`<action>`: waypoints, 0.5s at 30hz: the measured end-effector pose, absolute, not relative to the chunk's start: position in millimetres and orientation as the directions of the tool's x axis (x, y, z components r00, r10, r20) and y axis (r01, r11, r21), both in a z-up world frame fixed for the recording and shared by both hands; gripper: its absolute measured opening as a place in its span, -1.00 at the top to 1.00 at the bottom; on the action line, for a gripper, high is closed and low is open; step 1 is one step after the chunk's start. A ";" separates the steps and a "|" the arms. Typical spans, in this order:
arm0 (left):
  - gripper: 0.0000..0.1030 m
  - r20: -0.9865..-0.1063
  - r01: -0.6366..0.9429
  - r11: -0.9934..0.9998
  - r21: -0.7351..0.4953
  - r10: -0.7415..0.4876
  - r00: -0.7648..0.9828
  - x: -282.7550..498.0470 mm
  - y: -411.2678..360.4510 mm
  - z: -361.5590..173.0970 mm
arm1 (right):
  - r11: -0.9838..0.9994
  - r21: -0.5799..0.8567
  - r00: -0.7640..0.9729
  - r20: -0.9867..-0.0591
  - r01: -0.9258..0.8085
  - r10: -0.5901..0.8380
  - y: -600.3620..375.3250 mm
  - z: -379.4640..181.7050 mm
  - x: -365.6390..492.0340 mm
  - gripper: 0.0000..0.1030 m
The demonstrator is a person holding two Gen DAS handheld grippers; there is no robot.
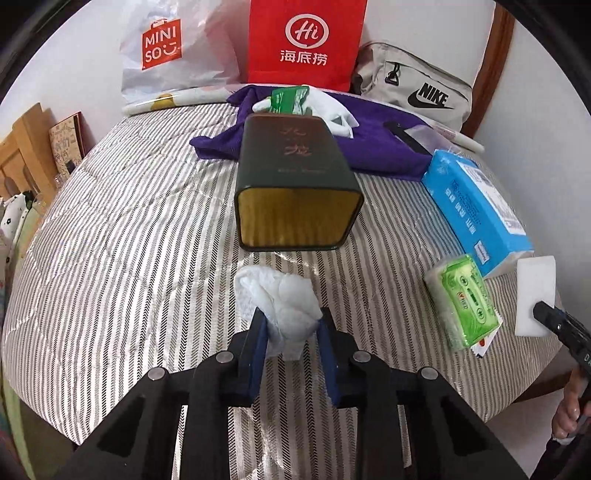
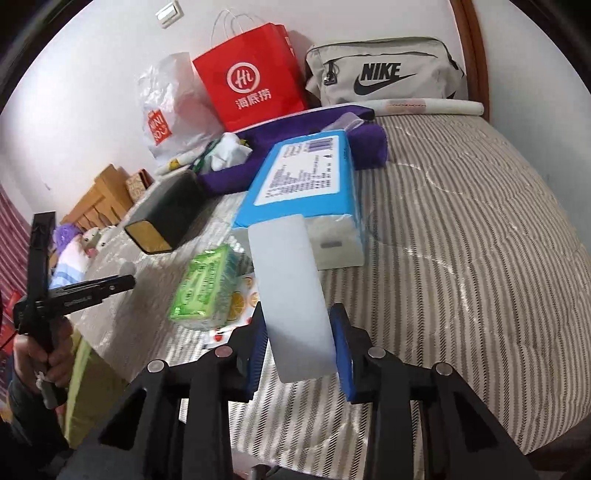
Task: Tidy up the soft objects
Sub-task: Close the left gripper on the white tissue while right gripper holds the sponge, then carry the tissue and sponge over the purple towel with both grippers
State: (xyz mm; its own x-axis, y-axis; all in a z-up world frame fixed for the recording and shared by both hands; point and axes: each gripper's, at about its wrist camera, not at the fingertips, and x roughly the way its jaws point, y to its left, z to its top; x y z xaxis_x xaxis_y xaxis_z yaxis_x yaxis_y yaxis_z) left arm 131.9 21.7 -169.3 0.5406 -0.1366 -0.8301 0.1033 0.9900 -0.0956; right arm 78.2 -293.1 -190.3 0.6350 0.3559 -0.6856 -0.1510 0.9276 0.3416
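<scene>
Gripping a crumpled white tissue (image 1: 277,299), the left gripper (image 1: 291,325) faces the open dark tin (image 1: 297,184). The right gripper (image 2: 301,332) clamps a white foam block (image 2: 291,291) beside the blue tissue pack (image 2: 306,177).

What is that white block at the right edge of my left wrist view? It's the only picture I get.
Observer: A long sponge. The right jaws clamp its near end, and its far end points at the blue pack.
Visitor: Does anything lie under the green pack?
Observer: Yes, a wrapper printed with citrus slices pokes out beneath the green pack.
Visitor: What's on the wall above the bags?
Observer: A white switch plate, up and left of the red bag.
</scene>
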 end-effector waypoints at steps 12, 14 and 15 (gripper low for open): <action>0.51 -0.811 0.091 0.987 -0.131 -0.160 0.563 136.6 18.4 -137.2 | 0.915 0.325 0.658 -0.639 -0.241 0.399 -286.4 -154.5 70.5 0.35; 0.51 -0.800 0.093 0.986 -0.137 -0.166 0.576 138.9 18.0 -127.4 | 0.914 0.314 0.663 -0.631 -0.255 0.402 -284.0 -146.3 72.0 0.35; 0.51 -0.796 0.094 0.986 -0.139 -0.168 0.581 139.9 18.0 -123.0 | 0.914 0.310 0.667 -0.626 -0.263 0.405 -283.0 -142.1 72.8 0.35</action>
